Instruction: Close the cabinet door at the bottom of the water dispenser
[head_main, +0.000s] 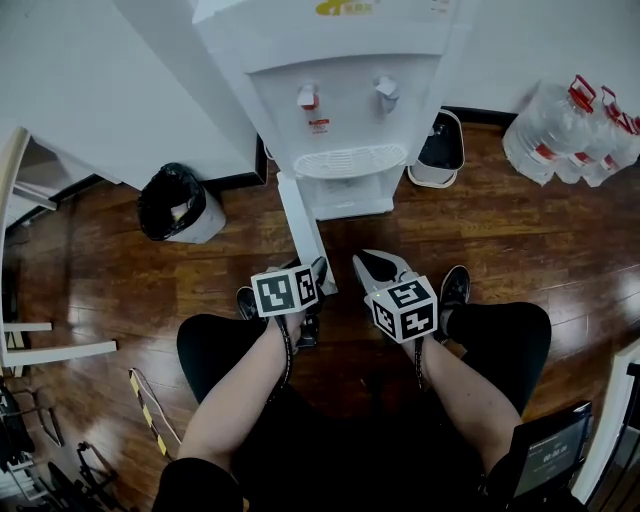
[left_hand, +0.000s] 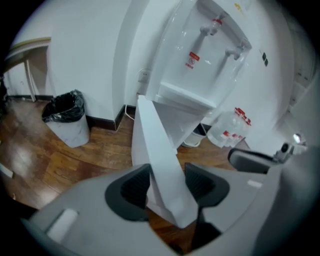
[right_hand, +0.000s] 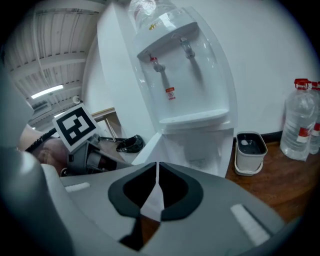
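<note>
The white water dispenser (head_main: 340, 110) stands against the wall. Its bottom cabinet door (head_main: 303, 225) is swung wide open and points toward me over the wooden floor. My left gripper (head_main: 318, 270) sits at the door's free edge. In the left gripper view the door (left_hand: 155, 145) runs between the jaws of that gripper (left_hand: 167, 182), which stand open on either side of it. My right gripper (head_main: 368, 262) hovers just right of the door, shut and holding nothing. In the right gripper view its jaws (right_hand: 156, 180) meet, with the door (right_hand: 150, 150) beyond them.
A bin with a black bag (head_main: 178, 205) stands left of the dispenser. A small white container (head_main: 440, 150) is at its right, with large water bottles (head_main: 565, 135) further right. White furniture (head_main: 30, 350) lines the left side. My knees and shoes are below the grippers.
</note>
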